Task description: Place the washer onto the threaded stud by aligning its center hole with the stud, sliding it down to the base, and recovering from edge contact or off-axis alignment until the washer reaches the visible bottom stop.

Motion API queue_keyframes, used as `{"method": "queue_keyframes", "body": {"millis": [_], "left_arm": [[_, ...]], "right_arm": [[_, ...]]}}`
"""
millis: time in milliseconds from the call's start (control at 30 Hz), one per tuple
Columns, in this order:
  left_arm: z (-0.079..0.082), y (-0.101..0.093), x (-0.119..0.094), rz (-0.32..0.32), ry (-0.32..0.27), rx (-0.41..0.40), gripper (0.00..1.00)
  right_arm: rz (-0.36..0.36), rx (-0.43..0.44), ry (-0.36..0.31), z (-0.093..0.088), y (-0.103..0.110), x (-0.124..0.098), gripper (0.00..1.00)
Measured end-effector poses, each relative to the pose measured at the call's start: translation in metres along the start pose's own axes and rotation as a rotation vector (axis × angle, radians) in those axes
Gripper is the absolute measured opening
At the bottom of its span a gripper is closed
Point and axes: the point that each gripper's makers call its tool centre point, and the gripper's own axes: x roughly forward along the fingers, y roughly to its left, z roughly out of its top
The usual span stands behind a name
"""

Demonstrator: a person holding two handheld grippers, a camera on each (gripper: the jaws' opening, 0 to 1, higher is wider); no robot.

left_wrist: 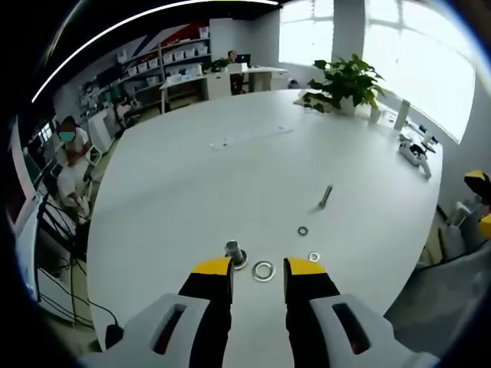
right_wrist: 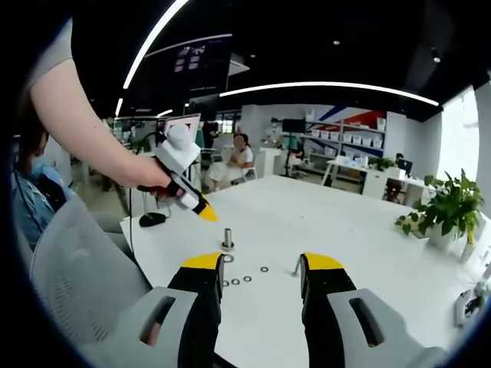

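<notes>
Left gripper view: spread left gripper [left_wrist: 258,268] frames a flat washer [left_wrist: 263,271]; upright threaded stud [left_wrist: 233,249] left; loose bolt [left_wrist: 325,196] lies farther. Right gripper [right_wrist: 261,262] spread, empty.

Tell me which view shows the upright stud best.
The left gripper view. The stud stands close ahead of the left gripper, by its left jaw tip, with a large washer lying beside it. In the right gripper view the stud is smaller and farther off, under the other gripper's yellow tip.
</notes>
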Motion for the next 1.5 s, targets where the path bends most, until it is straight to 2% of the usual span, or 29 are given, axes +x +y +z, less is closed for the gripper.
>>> {"method": "queue_keyframes", "body": {"millis": [333,933,1367,1500], "left_arm": [[-0.012,-0.005,0.002,0.003,0.029,-0.015,0.25],[-0.018,-0.008,0.009,-0.008,0.068,-0.032,0.25],[-0.03,-0.02,0.025,-0.025,0.128,-0.015,0.25],[-0.039,-0.018,0.032,-0.027,0.15,-0.031,0.25]], "right_arm": [[0.012,-0.011,-0.005,0.002,0.003,0.001,0.42],[0.002,0.003,-0.007,0.002,0.001,0.0,0.42],[0.019,-0.013,0.0,0.002,0.006,0.001,0.42],[0.016,-0.003,0.003,0.001,0.005,0.002,0.42]]}}
